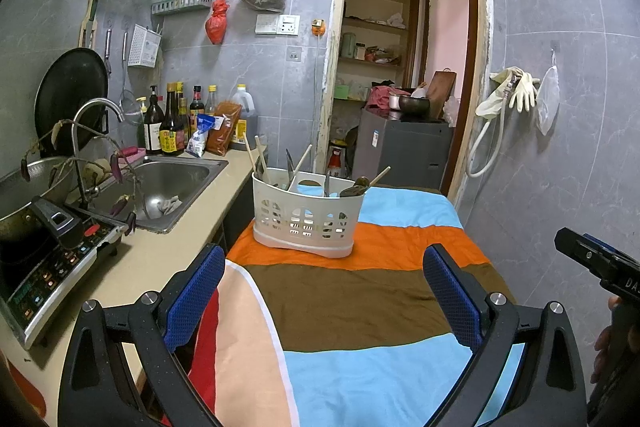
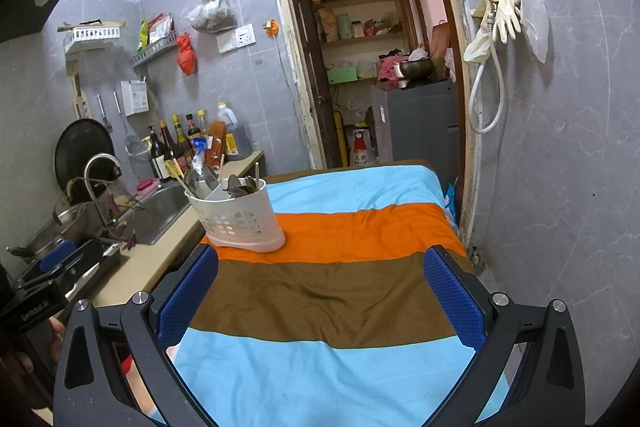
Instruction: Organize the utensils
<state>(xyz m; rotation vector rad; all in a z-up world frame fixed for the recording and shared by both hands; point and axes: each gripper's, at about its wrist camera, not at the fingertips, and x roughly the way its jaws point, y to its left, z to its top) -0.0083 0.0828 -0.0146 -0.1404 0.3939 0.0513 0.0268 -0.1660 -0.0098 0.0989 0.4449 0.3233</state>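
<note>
A white perforated utensil caddy [image 1: 307, 213] stands on the orange stripe of a striped cloth [image 1: 360, 307] over a table. It holds chopsticks [image 1: 260, 157], spoons [image 1: 354, 187] and other utensils. It also shows in the right wrist view [image 2: 239, 215], at the table's left edge. My left gripper [image 1: 324, 291] is open and empty, above the cloth, short of the caddy. My right gripper [image 2: 320, 291] is open and empty above the brown stripe, to the right of the caddy. The right gripper's body [image 1: 600, 263] shows at the left view's right edge.
A counter [image 1: 160, 259] runs along the left with a steel sink [image 1: 168, 187], a faucet [image 1: 96, 111], sauce bottles [image 1: 172, 123] and an induction cooker [image 1: 52, 267]. A doorway [image 1: 404, 67] with a grey cabinet [image 1: 404, 147] lies behind the table. A tiled wall [image 1: 560, 147] is on the right.
</note>
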